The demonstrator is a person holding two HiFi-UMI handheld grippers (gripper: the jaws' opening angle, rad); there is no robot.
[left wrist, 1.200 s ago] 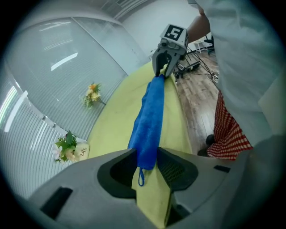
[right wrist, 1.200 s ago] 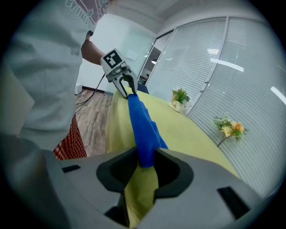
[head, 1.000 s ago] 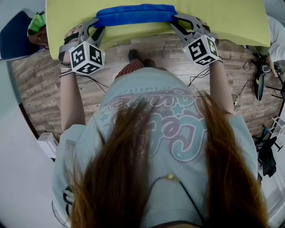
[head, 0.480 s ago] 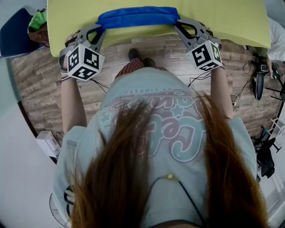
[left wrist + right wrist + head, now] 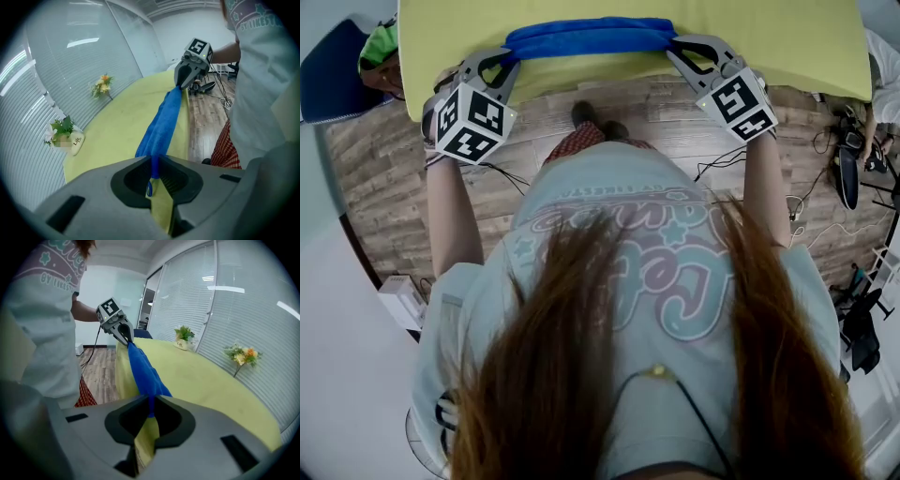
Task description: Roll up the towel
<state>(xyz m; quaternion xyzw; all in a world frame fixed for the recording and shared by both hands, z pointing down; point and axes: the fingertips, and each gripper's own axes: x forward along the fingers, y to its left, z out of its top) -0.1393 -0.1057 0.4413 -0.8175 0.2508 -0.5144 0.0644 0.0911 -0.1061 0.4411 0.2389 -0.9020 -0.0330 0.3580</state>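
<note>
The blue towel (image 5: 586,37) lies as a long narrow band along the near edge of the yellow table (image 5: 787,47). My left gripper (image 5: 508,60) holds its left end and my right gripper (image 5: 673,47) its right end. Both pairs of jaws have just been closing, and now they pinch the cloth. In the left gripper view the towel (image 5: 161,124) runs from my left gripper (image 5: 152,171) across to the right gripper (image 5: 180,86). The right gripper view shows the towel (image 5: 143,371) stretching from my right gripper (image 5: 151,408) to the left gripper (image 5: 127,339).
Small flower pots stand at the table's far side (image 5: 63,136) (image 5: 183,336), with flower sprigs (image 5: 103,85) (image 5: 241,355) lying nearby. Cables (image 5: 722,159) trail over the wooden floor below. A blue chair (image 5: 333,75) stands at the left and dark equipment (image 5: 848,178) at the right.
Both grippers have rolled, so their marker cubes now sit further outward. The jaws have closed on the towel's ends. The towel itself has barely shifted.
</note>
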